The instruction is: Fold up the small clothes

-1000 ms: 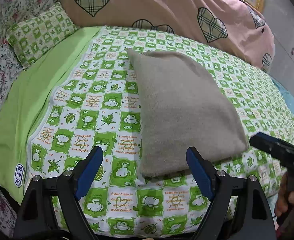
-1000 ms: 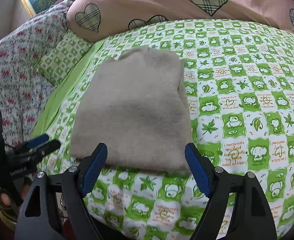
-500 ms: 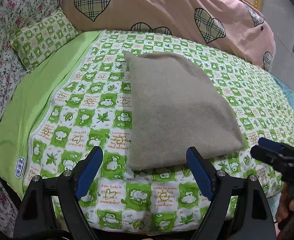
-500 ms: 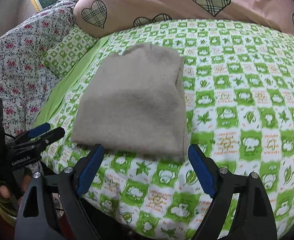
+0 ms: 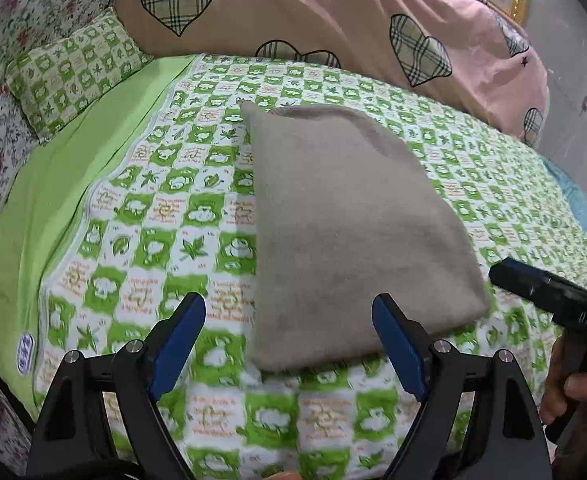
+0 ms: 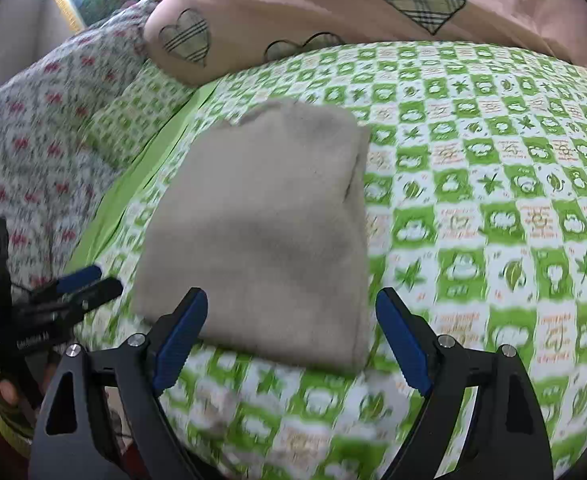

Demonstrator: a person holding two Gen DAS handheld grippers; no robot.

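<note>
A folded beige fleece garment [image 5: 345, 220] lies flat on the green-and-white checked bedspread [image 5: 161, 216]; it also shows in the right wrist view [image 6: 269, 232]. My left gripper [image 5: 289, 332] is open and empty, held just short of the garment's near edge. My right gripper [image 6: 291, 328] is open and empty, also just short of that edge, toward the garment's right side. The right gripper shows at the right edge of the left wrist view [image 5: 549, 296]. The left gripper shows at the left of the right wrist view [image 6: 73, 288].
A pink duvet with plaid hearts [image 5: 333, 20] is piled at the back of the bed. A small green checked pillow [image 5: 69, 68] and a floral sheet [image 6: 33, 132] lie at the left. A plain green strip [image 5: 65, 184] borders the bedspread.
Both grippers drew back from the garment toward the bed's near edge and stayed open. The garment has not moved.
</note>
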